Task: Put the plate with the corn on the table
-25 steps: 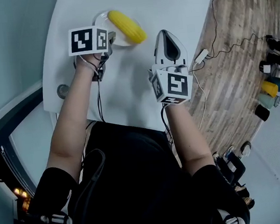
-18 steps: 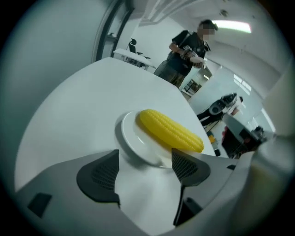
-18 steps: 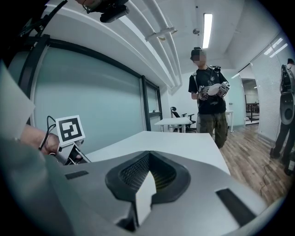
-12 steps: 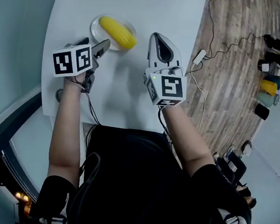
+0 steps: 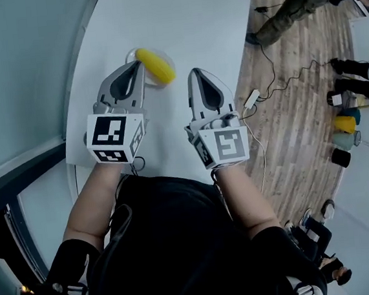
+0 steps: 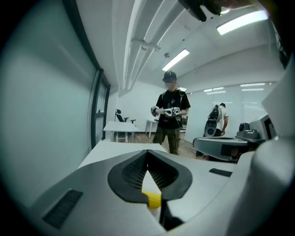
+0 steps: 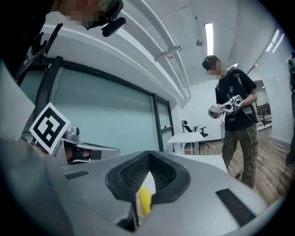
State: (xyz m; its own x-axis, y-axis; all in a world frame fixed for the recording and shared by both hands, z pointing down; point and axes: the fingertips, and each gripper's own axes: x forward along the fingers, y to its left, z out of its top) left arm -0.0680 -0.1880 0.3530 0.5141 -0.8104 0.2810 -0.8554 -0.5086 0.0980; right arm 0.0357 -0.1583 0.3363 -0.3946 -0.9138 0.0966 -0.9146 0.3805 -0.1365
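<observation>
A yellow corn cob (image 5: 153, 66) lies on a small pale plate (image 5: 130, 55) that rests on the white table (image 5: 179, 21). My left gripper (image 5: 138, 64) is shut and holds nothing, with its tip right beside the plate's near left rim. Whether it touches the rim I cannot tell. My right gripper (image 5: 193, 72) is also shut and holds nothing, a little to the right of the plate. In the left gripper view the jaws (image 6: 147, 152) meet, and a bit of the corn (image 6: 152, 199) shows below them. In the right gripper view the corn (image 7: 144, 201) shows the same way.
The table's right edge drops to a wooden floor with a cable and a white adapter (image 5: 252, 98). Several cups and bottles (image 5: 344, 125) stand at the far right. A person (image 6: 170, 115) stands beyond the table's far end. A glass wall (image 5: 22, 75) runs along the left.
The left gripper let go of the plate's rim, opened wide and drew back. It has since shut and now points forward beside the plate. The plate with the corn stays on the table.
</observation>
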